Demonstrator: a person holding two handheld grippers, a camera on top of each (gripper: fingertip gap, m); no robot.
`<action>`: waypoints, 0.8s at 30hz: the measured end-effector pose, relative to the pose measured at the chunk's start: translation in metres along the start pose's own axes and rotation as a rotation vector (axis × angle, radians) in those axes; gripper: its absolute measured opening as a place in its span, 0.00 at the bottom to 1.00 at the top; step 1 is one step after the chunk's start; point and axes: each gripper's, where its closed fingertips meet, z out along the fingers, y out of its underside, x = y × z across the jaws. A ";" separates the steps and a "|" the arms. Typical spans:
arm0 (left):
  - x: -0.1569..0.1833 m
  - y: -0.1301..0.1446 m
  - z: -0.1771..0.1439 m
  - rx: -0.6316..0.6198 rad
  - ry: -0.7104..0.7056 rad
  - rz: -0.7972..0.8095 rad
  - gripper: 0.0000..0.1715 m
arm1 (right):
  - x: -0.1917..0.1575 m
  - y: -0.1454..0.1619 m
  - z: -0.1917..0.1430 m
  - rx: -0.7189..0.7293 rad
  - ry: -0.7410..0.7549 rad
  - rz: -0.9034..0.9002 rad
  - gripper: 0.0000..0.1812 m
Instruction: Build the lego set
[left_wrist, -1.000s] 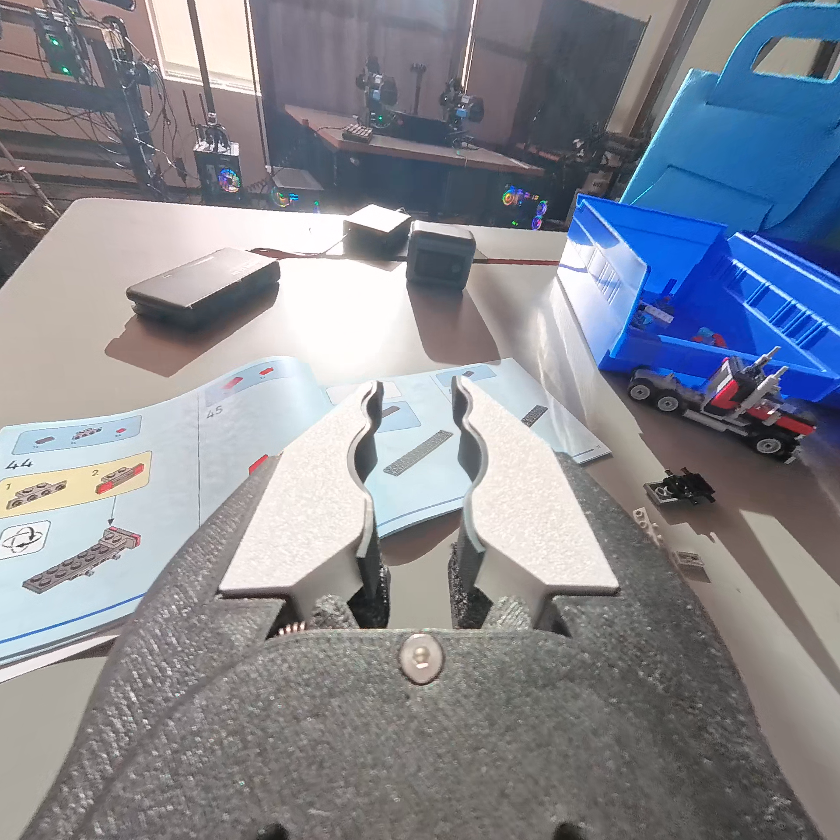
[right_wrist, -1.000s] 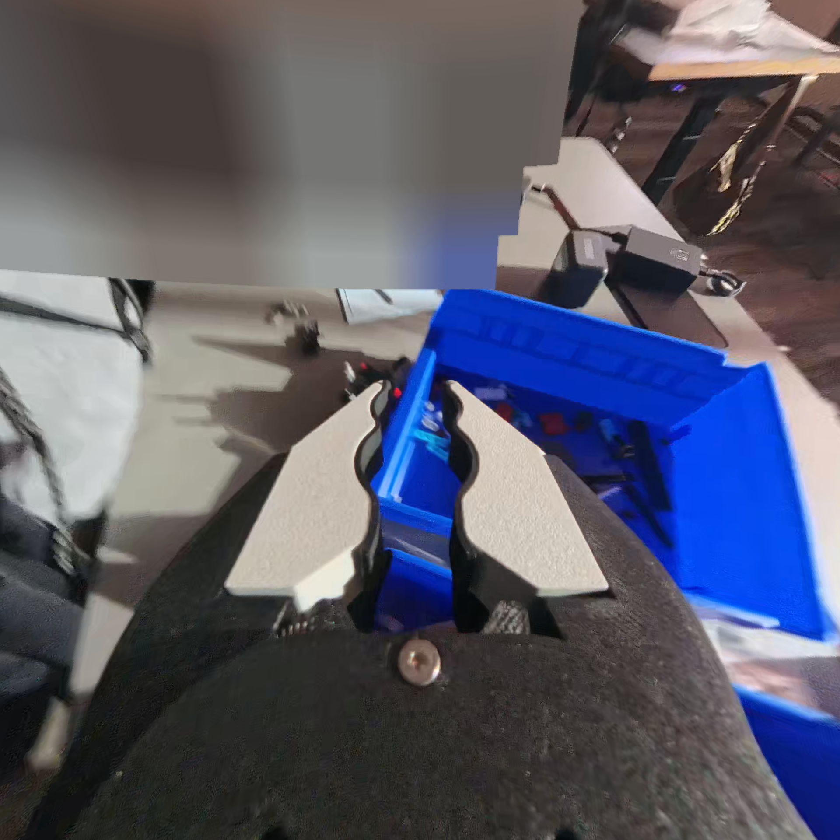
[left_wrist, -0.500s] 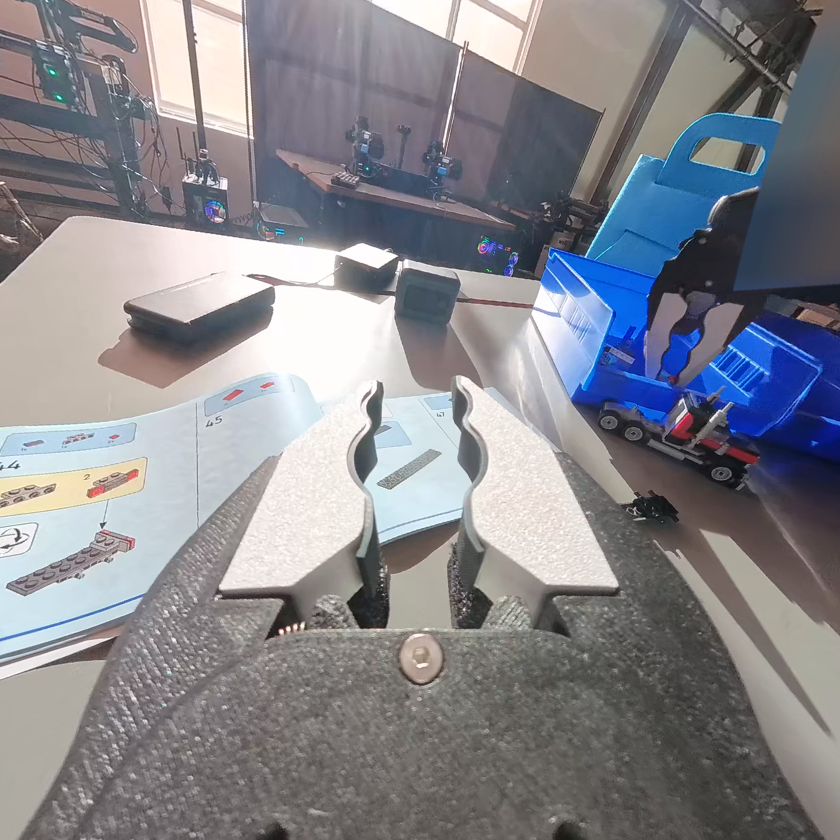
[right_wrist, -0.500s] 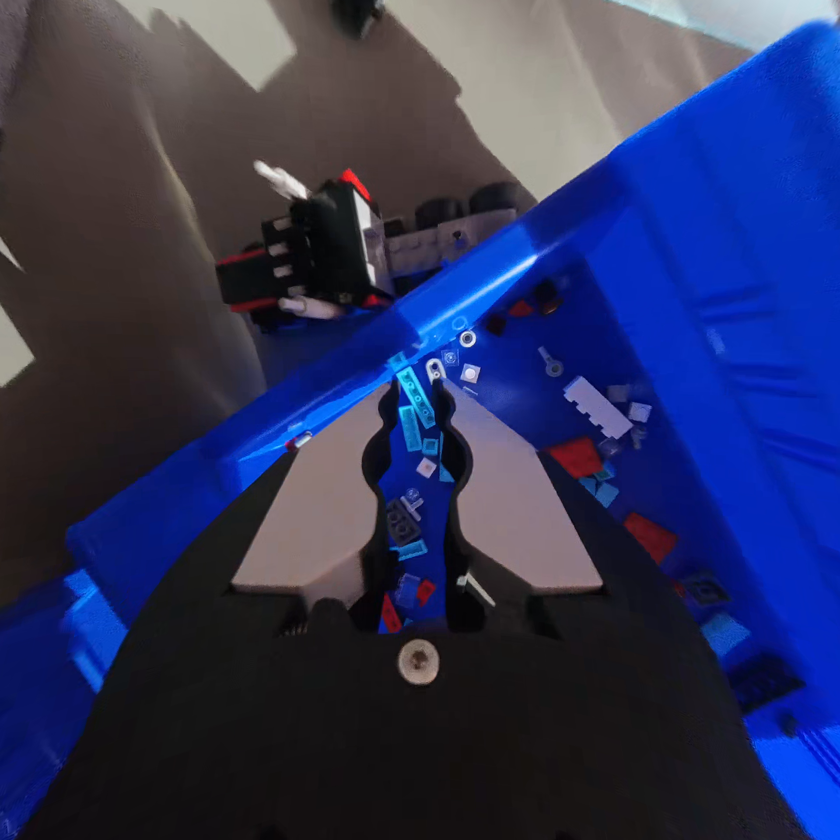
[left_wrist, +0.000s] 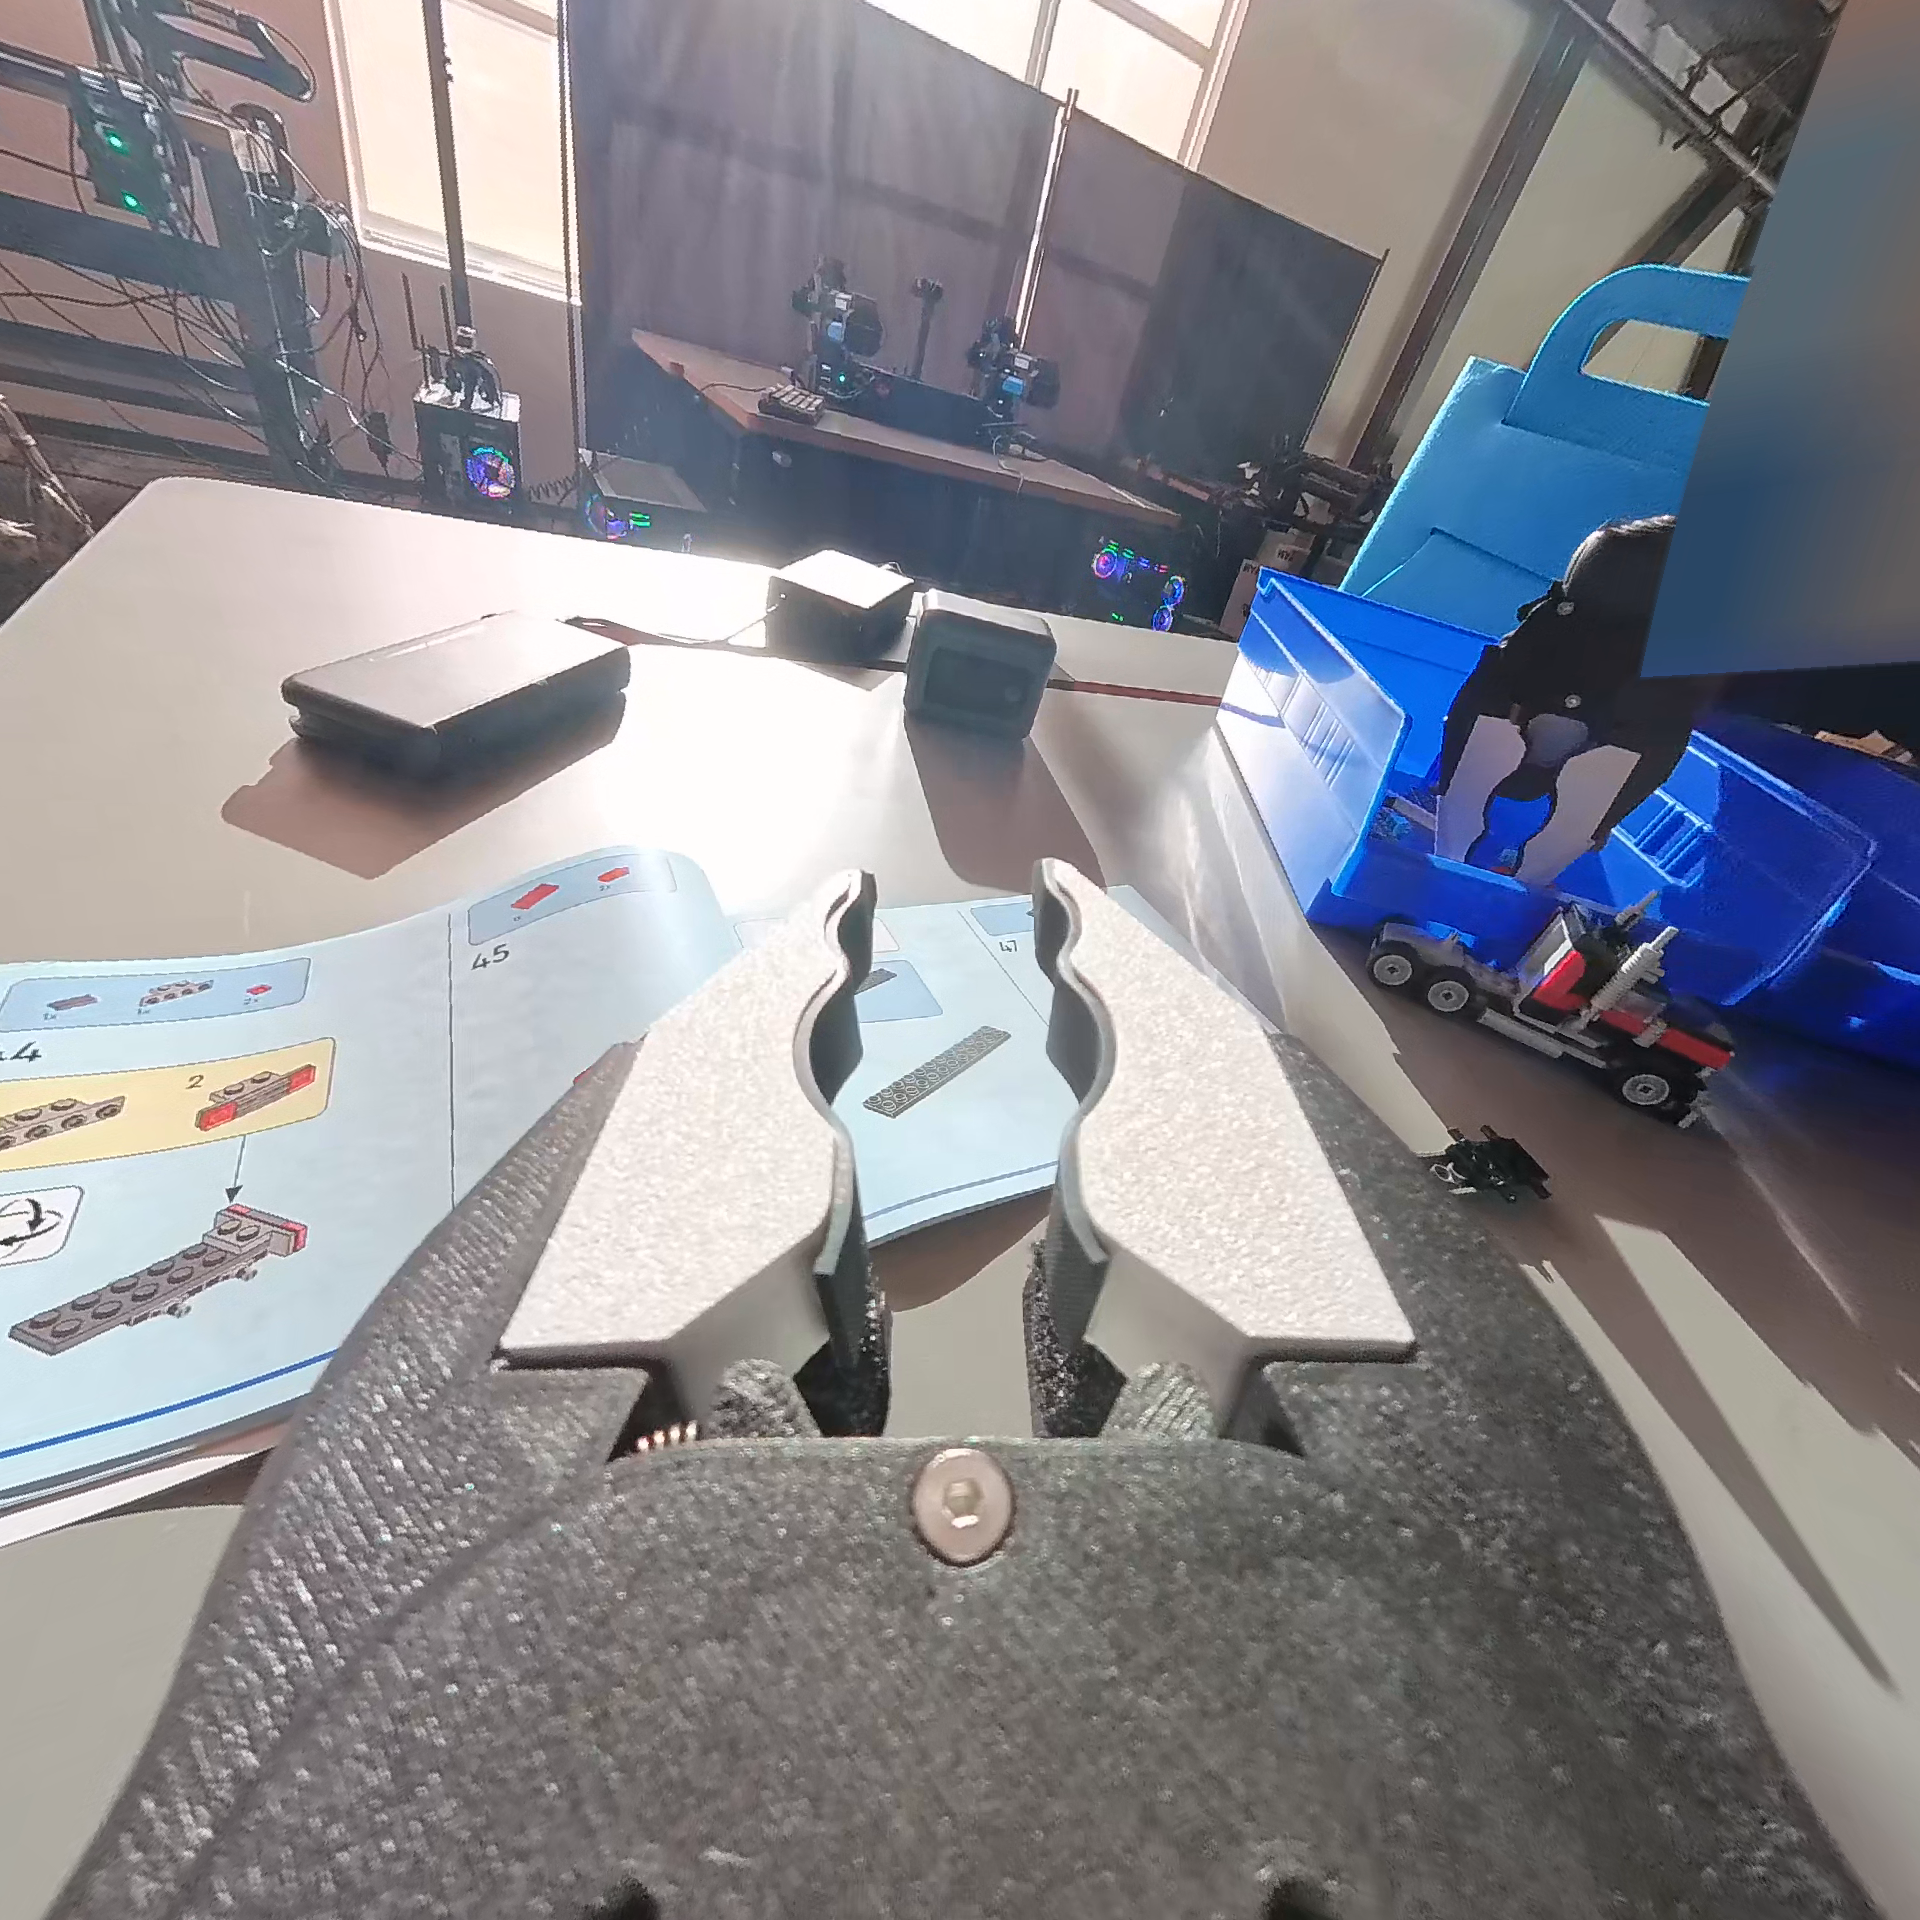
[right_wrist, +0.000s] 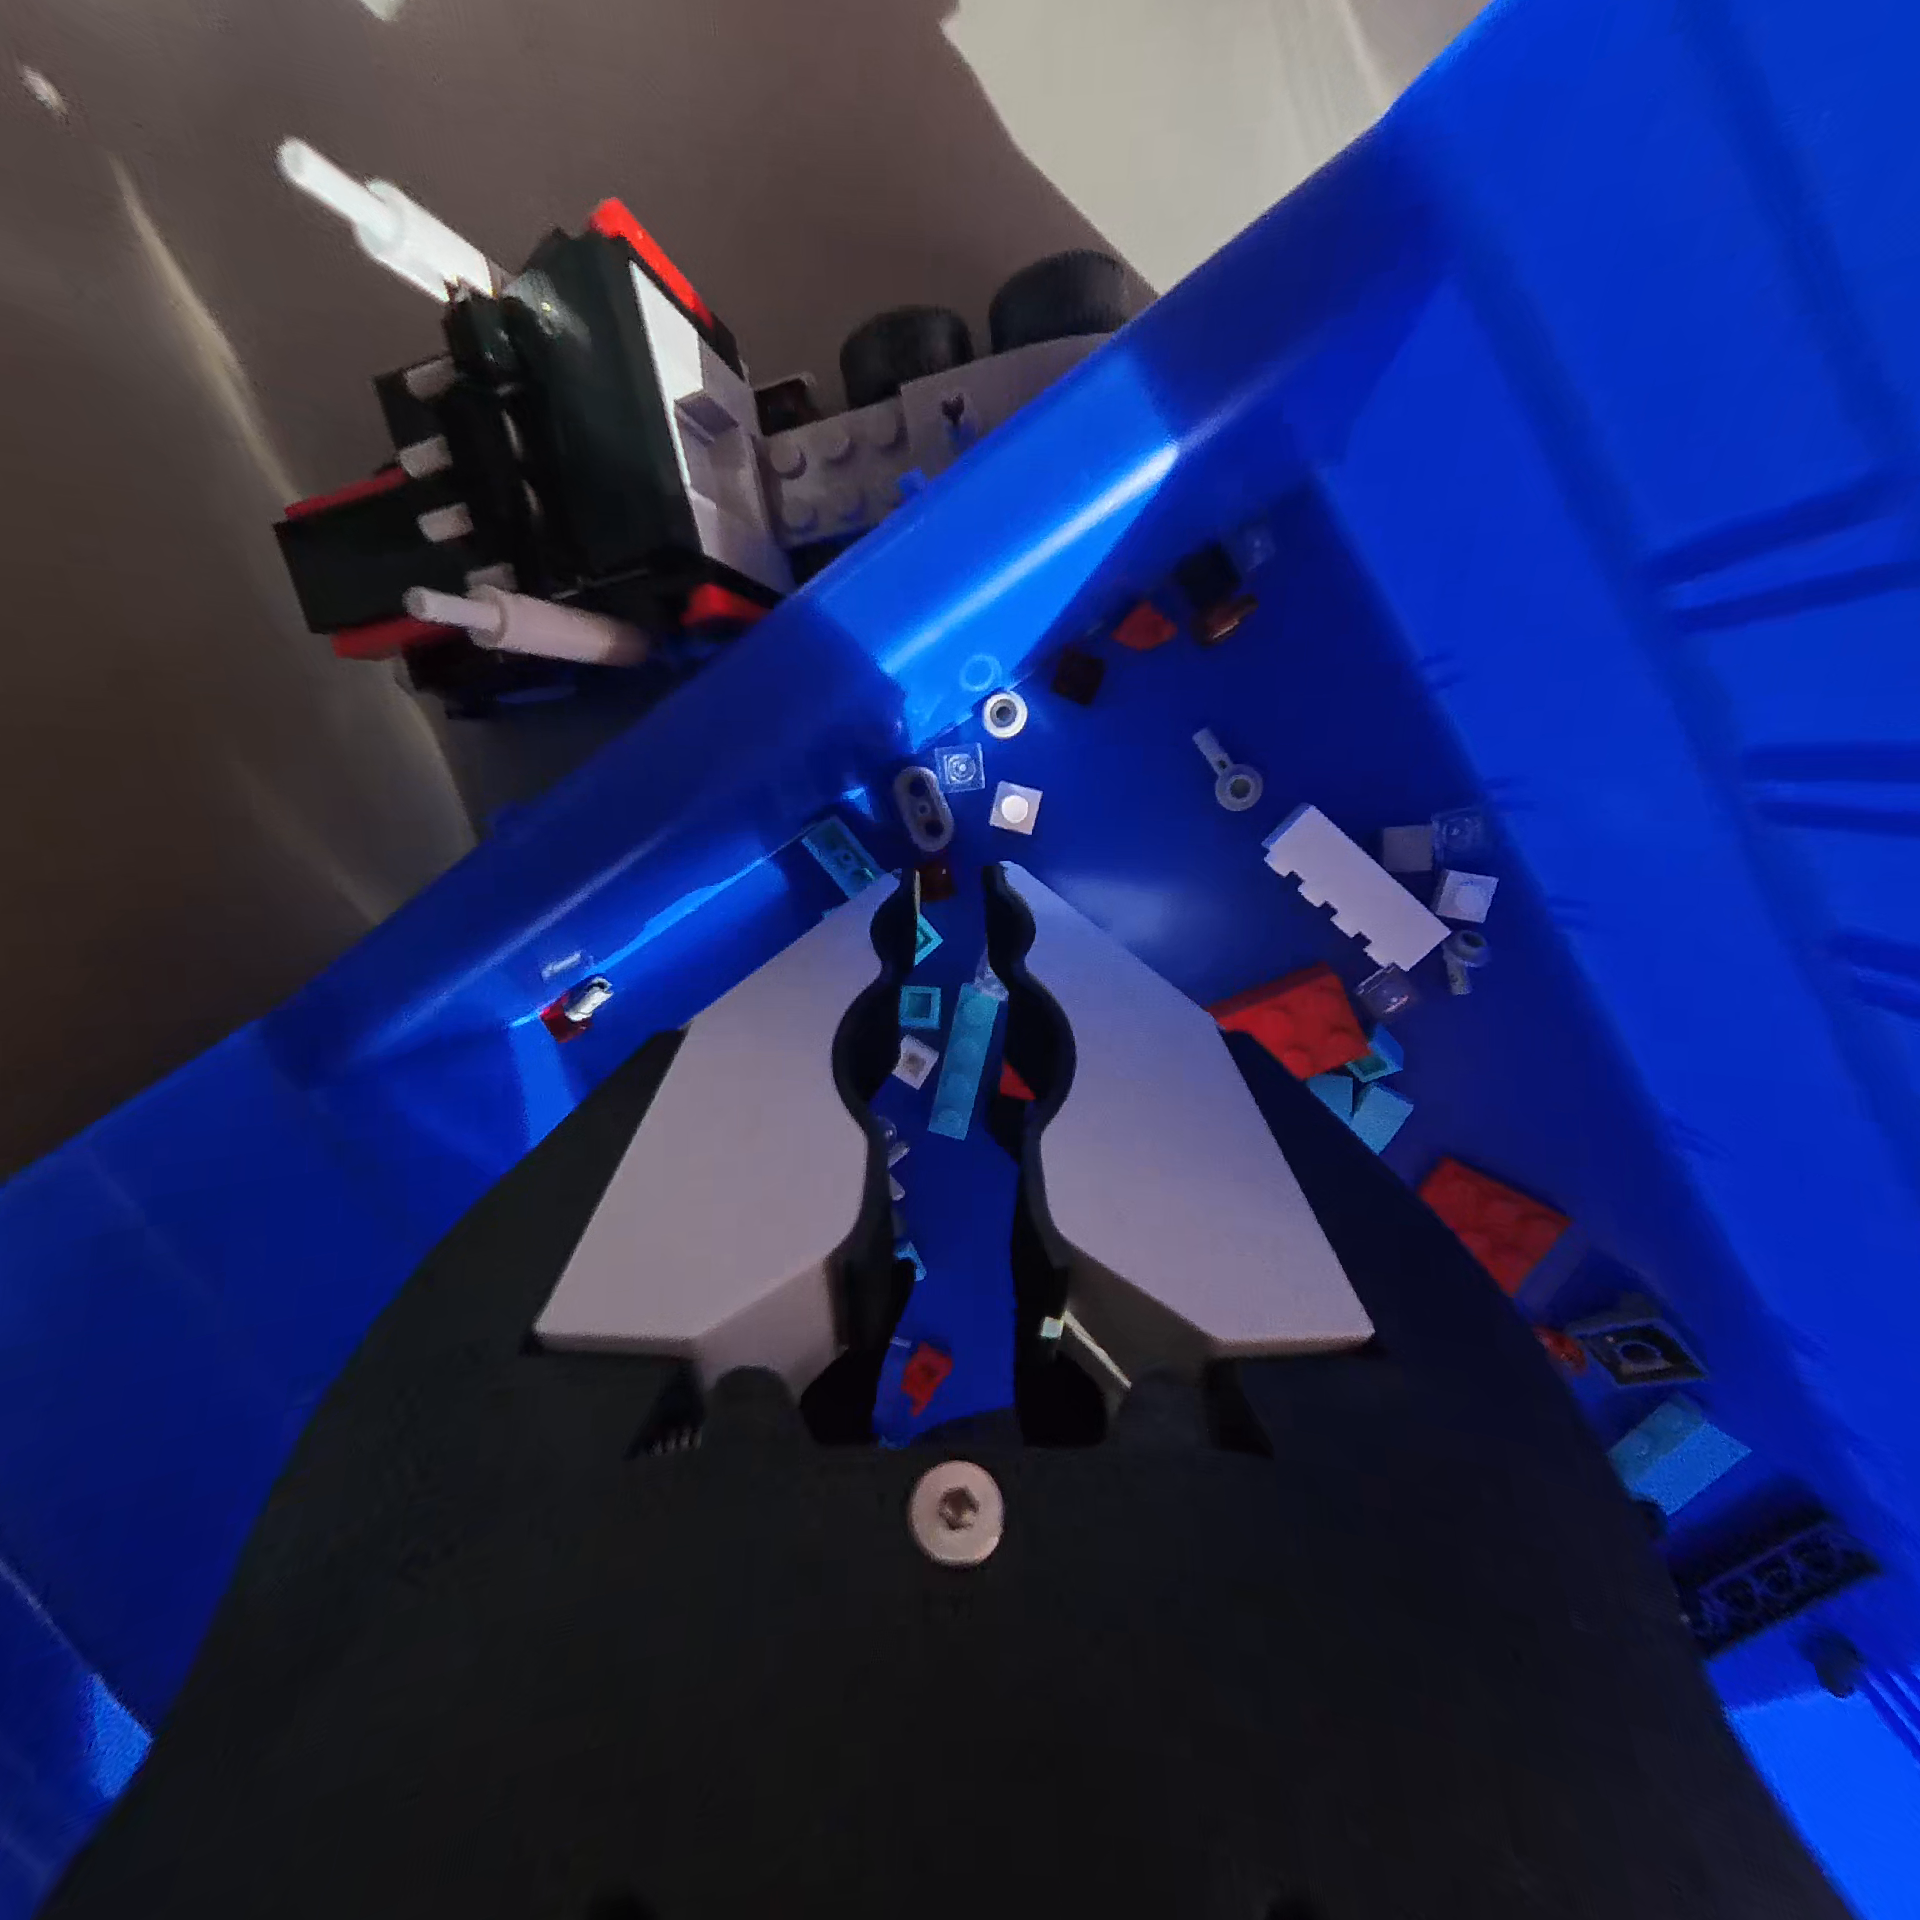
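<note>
My left gripper is open and empty, held low over the open instruction booklet. A partly built black, red and grey lego truck stands on the table beside the blue parts bin; it also shows in the right wrist view. My right gripper reaches down inside the bin, jaws narrowly apart, tips near a small dark red piece. A teal plate lies on the bin floor between the fingers. The right gripper also shows in the left wrist view.
Loose pieces lie on the bin floor: a white brick, red bricks, grey rings. A small black lego assembly lies on the table near the truck. A black power bank and two adapters sit farther back. To reach the white brick in a straight line is about 6 cm for my right fingers, about 35 cm for my left.
My right gripper swung from above the bin down into it, came closer to the pieces on its floor, and its jaws narrowed. My left gripper stayed over the booklet, tilting up slightly.
</note>
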 end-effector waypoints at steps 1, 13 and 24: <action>0.000 0.000 0.000 -0.001 0.000 0.000 0.18 | 0.000 0.000 0.000 0.003 0.004 0.001 0.09; 0.001 -0.002 -0.002 0.013 0.004 0.006 0.18 | 0.002 0.000 0.000 0.011 0.061 -0.018 0.04; 0.002 -0.007 -0.007 0.046 0.024 -0.009 0.18 | -0.002 -0.041 -0.065 0.085 0.285 0.130 0.04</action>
